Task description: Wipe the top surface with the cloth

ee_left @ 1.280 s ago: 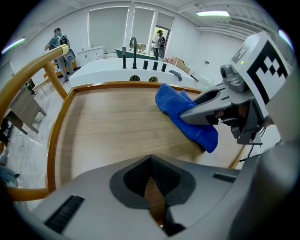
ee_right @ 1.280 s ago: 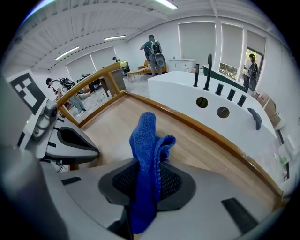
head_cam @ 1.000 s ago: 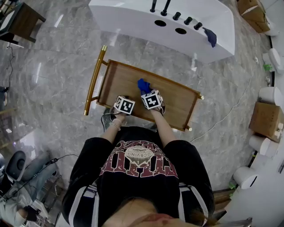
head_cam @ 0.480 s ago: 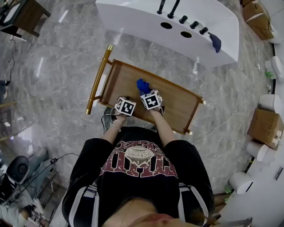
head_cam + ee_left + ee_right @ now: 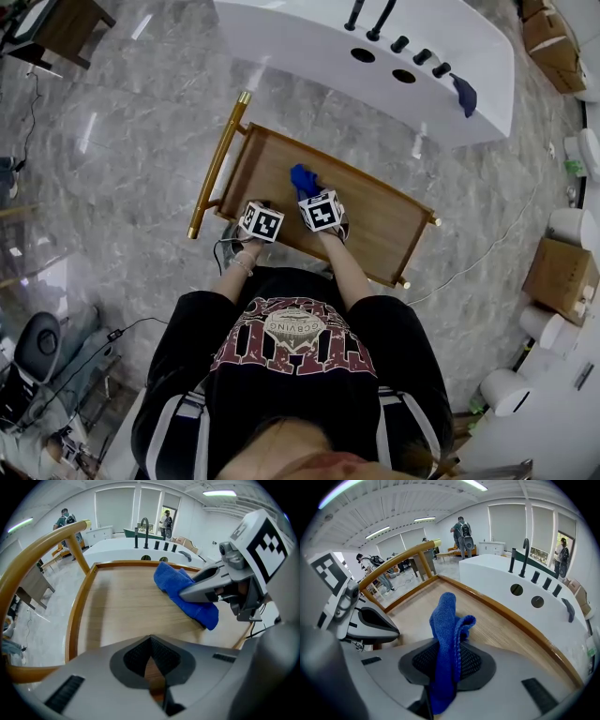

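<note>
Head view first: not much is seen to have changed over the last second, tbh. The frame has drifted a bit, but the right gripper [image 5: 308, 191] is kept at the same spot near the middle of the cart's wooden top surface [image 5: 375, 214], with the blue cloth [image 5: 302, 176] bunched in front of it. If anything the cloth may have been nudged slightly toward the brass handle [image 5: 217, 161], but that can't be told for sure. In the right gripper view the jaws are clamped on the cloth, which is pinched as an upright fold and sticks out forward. From the left gripper view its lower edge is seen lying on the wood. The left gripper [image 5: 260, 211] is held just beside the right one over the near rim, jaws closed together with nothing between them, only a sliver of wood showing through. So the wipe is judged to be barely started or paused: most of the top is not yet covered, and longer strokes toward both ends would be needed, with the cloth pressed flatter
</note>
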Motion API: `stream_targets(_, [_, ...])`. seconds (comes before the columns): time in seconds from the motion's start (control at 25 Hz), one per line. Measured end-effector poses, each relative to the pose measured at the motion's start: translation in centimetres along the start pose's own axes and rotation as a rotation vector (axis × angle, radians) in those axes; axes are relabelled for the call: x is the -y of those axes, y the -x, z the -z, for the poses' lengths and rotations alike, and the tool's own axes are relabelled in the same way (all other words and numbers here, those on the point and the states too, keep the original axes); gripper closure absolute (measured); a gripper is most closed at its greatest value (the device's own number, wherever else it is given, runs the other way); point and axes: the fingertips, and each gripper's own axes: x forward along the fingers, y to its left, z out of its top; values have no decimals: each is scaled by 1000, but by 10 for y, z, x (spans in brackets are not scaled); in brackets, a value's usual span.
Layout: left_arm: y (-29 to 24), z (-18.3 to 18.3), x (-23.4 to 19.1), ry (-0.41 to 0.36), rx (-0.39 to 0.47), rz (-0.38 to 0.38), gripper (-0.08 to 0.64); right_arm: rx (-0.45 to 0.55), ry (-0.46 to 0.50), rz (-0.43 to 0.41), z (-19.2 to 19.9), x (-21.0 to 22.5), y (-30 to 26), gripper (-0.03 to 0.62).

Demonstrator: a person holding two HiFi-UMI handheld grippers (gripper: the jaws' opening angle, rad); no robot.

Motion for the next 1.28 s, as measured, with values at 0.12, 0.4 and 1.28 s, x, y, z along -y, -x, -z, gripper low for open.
stream_targets(0.12, [1, 3, -6, 20, 1, -1, 511, 4, 6, -4, -5, -5, -5, 499])
stream_targets(0.4, [3, 7, -12, 38, 3, 6, 511, -9, 26, -19, -13, -17, -14, 499])
stream_targets(1.28, [18, 32, -58, 126, -6, -32, 511, -17, 115, -84, -49, -62, -47, 499])
